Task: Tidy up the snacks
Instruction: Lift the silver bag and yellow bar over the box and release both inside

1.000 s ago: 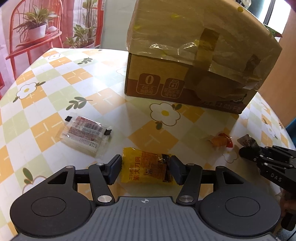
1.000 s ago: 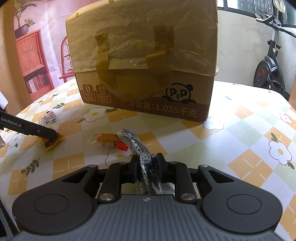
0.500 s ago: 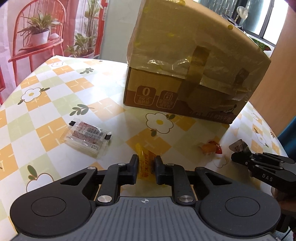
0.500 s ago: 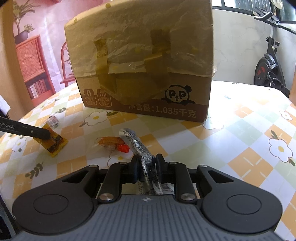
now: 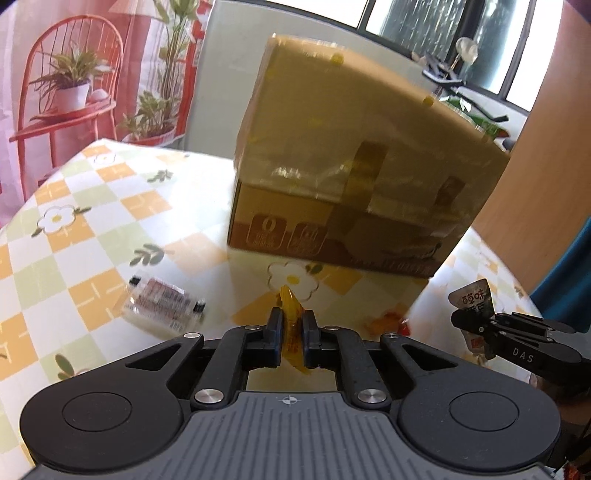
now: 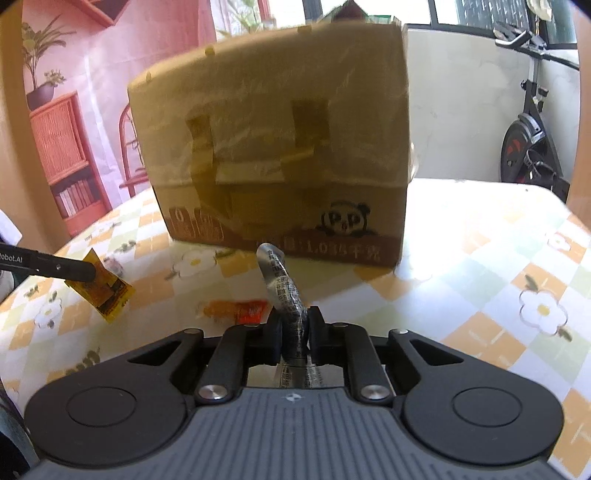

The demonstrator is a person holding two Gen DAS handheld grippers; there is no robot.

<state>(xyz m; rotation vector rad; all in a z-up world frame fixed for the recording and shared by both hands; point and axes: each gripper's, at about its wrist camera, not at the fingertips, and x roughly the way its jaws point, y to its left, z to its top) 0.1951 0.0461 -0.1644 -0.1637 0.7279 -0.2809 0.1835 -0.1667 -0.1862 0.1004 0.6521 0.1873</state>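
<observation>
Since a second ago, left hand-held gripper [image 5: 291, 334] has clamped yellow snack packet [image 5: 290, 314], lifting it off the worktop [image 5: 110, 221]; right hand-held gripper [image 6: 294, 328] pinches silver snack packet [image 6: 282, 284].

A: Daylight came from the windows [image 5: 424, 29] behind, bright enough to wash out the far tabletop [image 6: 480, 206].

B: Was anything sharp?

A: Only the near black gripper bodies. The cardboard box [image 5: 354, 177] was smeared with motion blur, its print barely legible, and its tape glinted.

B: And the edges?

A: Fisheye bending throughout, with dark vignetted corners and a soft shadow under the box.
</observation>
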